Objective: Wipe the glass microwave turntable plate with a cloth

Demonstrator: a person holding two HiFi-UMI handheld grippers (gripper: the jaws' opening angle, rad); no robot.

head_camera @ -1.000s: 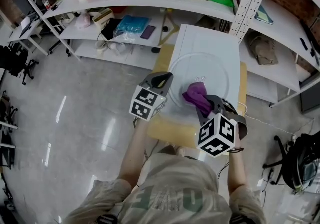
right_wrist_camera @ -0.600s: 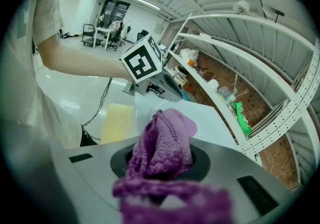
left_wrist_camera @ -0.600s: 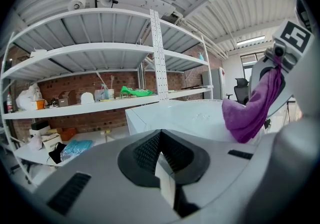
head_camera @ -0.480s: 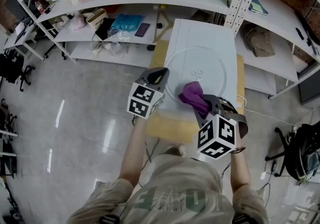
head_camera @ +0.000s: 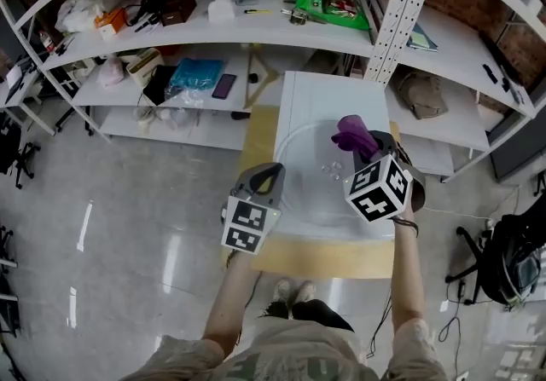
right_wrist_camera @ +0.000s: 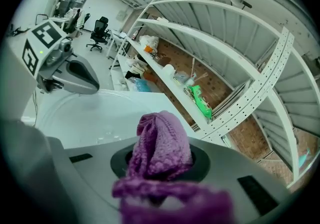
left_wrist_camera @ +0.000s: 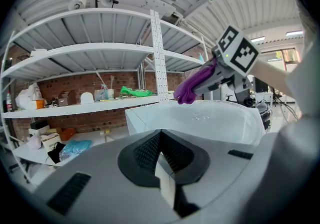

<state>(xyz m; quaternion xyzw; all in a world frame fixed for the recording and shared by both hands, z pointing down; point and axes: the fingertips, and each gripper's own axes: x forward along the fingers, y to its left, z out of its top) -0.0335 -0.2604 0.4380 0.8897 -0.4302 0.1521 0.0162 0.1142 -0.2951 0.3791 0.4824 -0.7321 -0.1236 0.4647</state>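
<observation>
At the plate's left rim, left gripper (head_camera: 270,172): jaws were pressed together, empty.
Right gripper (head_camera: 369,149): pinched a purple cloth (head_camera: 352,132) (nubby knit, bunched) over the plate's far side.
Plate (head_camera: 309,147): clear glass, round, lay flat on a white top (head_camera: 328,89).

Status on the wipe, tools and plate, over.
Left tool shut, empty, at left rim of plate. Right tool shut on cloth, over the far right side. Plate flat on white top; nothing in the way.
</observation>
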